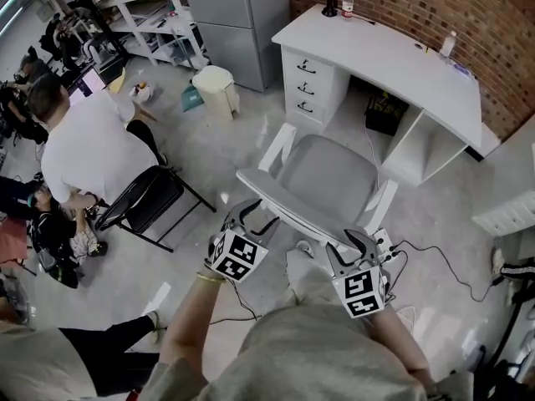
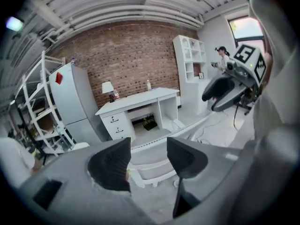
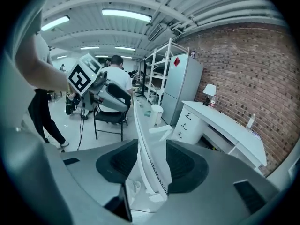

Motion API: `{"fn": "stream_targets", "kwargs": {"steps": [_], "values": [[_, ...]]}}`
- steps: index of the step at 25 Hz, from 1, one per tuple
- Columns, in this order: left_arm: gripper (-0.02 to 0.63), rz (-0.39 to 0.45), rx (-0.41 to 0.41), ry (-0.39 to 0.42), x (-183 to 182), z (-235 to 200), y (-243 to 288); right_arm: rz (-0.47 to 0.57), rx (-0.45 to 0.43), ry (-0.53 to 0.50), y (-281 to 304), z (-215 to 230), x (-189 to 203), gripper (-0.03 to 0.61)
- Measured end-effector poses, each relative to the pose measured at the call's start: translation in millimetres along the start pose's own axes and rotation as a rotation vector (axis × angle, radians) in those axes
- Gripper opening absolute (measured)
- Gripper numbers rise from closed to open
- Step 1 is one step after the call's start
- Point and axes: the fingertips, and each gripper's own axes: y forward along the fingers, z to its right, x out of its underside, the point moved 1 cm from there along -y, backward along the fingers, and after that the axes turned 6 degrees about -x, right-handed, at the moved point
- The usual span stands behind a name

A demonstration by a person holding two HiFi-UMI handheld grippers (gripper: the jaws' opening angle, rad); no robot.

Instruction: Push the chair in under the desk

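**Chair Held at the Back, Well Short of the Desk**

Far to the chair's left, a seated person (image 1: pixel 79 153) in a white shirt occupies a black folding chair (image 1: pixel 150 203), and a lidded bin (image 1: pixel 215 86) stands beyond the white chair's left arm. The left gripper (image 2: pixel 149 150) hangs just behind the left end of the backrest (image 1: pixel 292 211) with its jaws apart and nothing between them. The white chair (image 1: pixel 330 178), with its grey seat, faces the white desk (image 1: pixel 393 61) but stands clear of it, bare floor between them, so the push looks barely begun. At the backrest's right end, the right gripper (image 3: pixel 152 154) straddles the top rim, which runs edge-on between its pads; the jaws appear clenched on it, though the wide-angle view makes the contact hard to confirm.

With only one end gripped, a shove could swing the chair off line, sending an arm into the drawer unit (image 1: pixel 313 82) left of the kneehole. A black box (image 1: pixel 384 114) in the opening could stop the seat short. A cable (image 1: pixel 435 253) trailing on the floor at the chair's right rear could snag a leg.
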Motion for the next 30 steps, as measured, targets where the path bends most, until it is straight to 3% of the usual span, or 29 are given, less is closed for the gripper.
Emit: {"fn": "stream_targets", "kwargs": {"steps": [6, 11, 15, 23, 30], "values": [[0.314, -0.103, 0.086, 0.346, 16.1, -4.8, 27.7, -0.151, -0.055, -0.128, 24.2, -8.5, 18.1, 0.192], [0.317, -0.173, 0.137, 0.567, 26.4, -13.0, 55.6, -0.317, -0.085, -0.202, 45.9, -7.7, 39.9, 0.196], [0.316, -0.228, 0.183, 0.720, 37.0, -17.0, 75.3, -0.382, -0.071, -0.240, 61.7, -3.4, 43.8, 0.196], [0.312, -0.262, 0.258, 0.879, 44.5, -16.6, 99.9, -0.494, -0.105, -0.302, 91.0, -3.5, 52.2, 0.196], [0.234, -0.290, 0.305, 0.985, 57.6, -15.4, 115.0, -0.510, -0.124, -0.304, 112.5, -2.8, 55.3, 0.169]]}}
